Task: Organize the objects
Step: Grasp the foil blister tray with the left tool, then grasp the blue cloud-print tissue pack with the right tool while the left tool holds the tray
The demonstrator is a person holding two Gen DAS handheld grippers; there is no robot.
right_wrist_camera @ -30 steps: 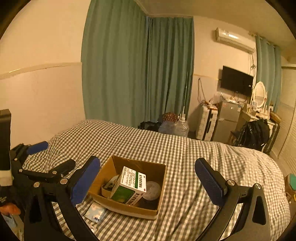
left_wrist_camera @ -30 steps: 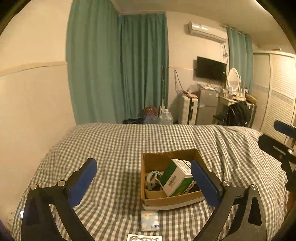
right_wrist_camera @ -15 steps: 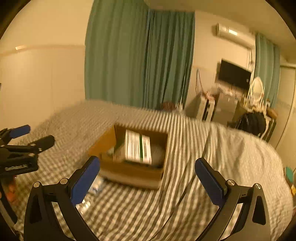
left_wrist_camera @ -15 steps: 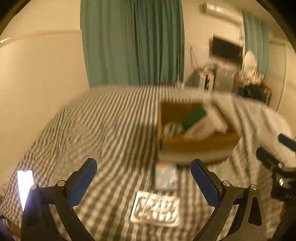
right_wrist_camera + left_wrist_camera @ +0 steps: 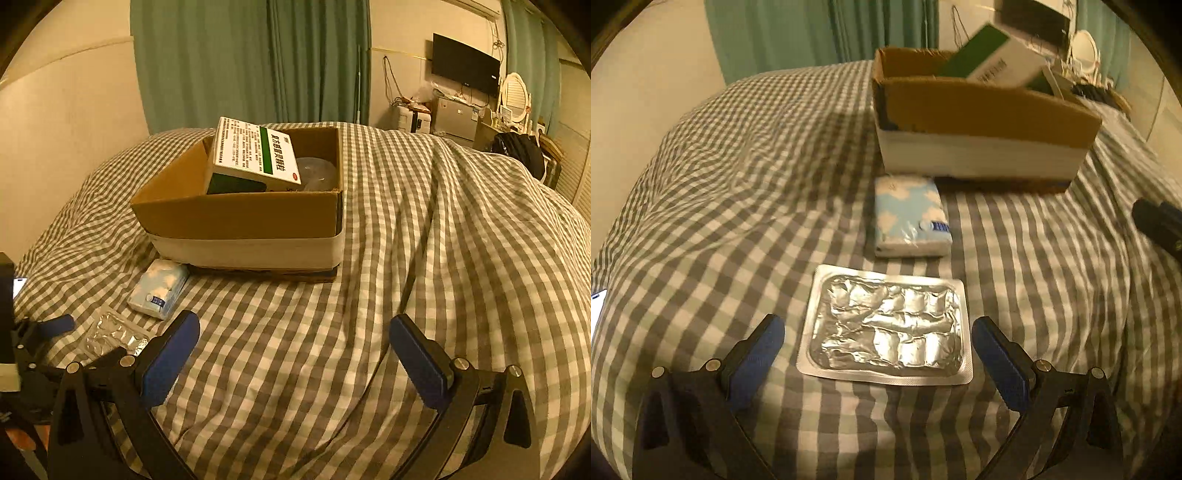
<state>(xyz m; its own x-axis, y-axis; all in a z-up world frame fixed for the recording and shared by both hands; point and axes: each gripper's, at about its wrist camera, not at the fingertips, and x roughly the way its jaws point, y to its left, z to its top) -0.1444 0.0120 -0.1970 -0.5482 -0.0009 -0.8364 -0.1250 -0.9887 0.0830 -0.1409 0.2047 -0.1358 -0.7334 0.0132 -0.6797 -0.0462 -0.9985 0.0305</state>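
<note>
A silver foil blister pack [image 5: 886, 326] lies flat on the checked bedspread, and my left gripper [image 5: 877, 349] stands open with one blue pad on each side of it, not touching. Just beyond lies a pale blue tissue packet [image 5: 910, 221], and behind that a cardboard box [image 5: 979, 110] holding a green-and-white medicine carton [image 5: 993, 61]. In the right wrist view my right gripper [image 5: 293, 352] is open over bare bedspread, with the box [image 5: 240, 218], carton [image 5: 255, 151], tissue packet [image 5: 159, 288] and blister pack [image 5: 114, 336] ahead and to the left.
A lit phone [image 5: 597, 304] lies at the bed's left edge. The bedspread [image 5: 461, 240] rises in folds to the right of the box. Green curtains [image 5: 251, 62], a wall television [image 5: 465, 64] and a dresser with a round mirror [image 5: 515, 94] stand beyond the bed.
My left gripper has dropped low and forward, so the blister pack now lies between its open pads. My right gripper has also come down closer to the bed and the box.
</note>
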